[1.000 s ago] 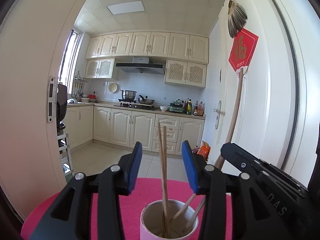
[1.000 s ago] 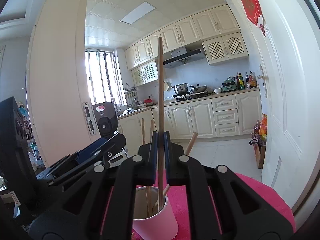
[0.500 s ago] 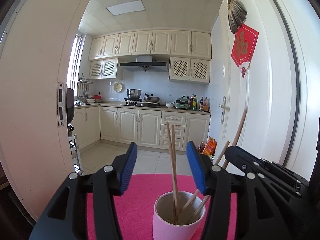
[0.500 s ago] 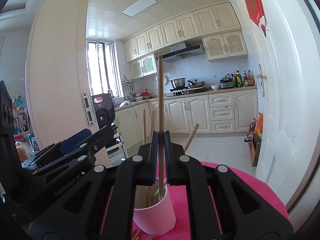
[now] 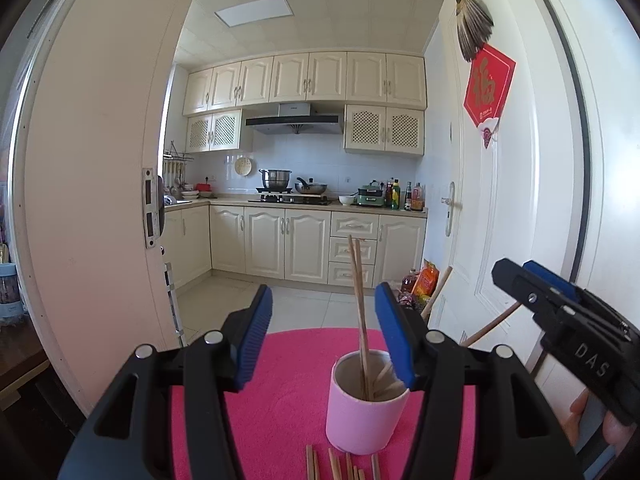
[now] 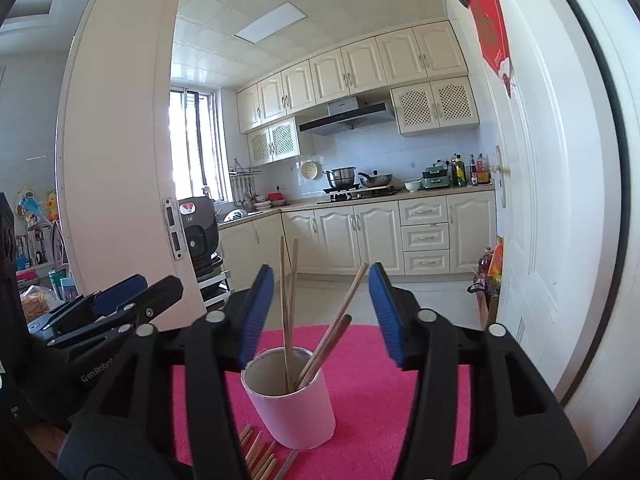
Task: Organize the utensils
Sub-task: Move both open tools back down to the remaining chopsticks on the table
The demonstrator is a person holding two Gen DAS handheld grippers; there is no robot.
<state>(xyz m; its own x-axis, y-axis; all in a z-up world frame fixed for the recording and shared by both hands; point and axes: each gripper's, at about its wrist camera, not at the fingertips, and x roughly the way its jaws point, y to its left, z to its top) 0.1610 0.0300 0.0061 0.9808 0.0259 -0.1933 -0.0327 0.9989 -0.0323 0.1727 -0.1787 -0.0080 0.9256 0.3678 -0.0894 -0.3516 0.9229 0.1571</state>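
A pink cup (image 5: 362,416) (image 6: 294,408) stands on a pink mat (image 5: 280,380) (image 6: 372,380) and holds several wooden chopsticks (image 5: 359,304) (image 6: 288,300) upright or leaning. More chopsticks (image 5: 340,466) (image 6: 260,454) lie flat on the mat in front of the cup. My left gripper (image 5: 324,336) is open and empty, behind and above the cup. My right gripper (image 6: 322,312) is open and empty, just above the cup; it also shows in the left wrist view (image 5: 560,304) at the right.
The mat lies on a small table in a doorway. A white door (image 5: 500,200) stands close on the right and a door edge (image 5: 120,200) on the left. A kitchen with cabinets (image 5: 304,240) lies beyond.
My right gripper has opened and let go of the chopstick, which now leans in the cup. Both grippers have drawn back from the cup, showing the loose chopsticks on the mat.
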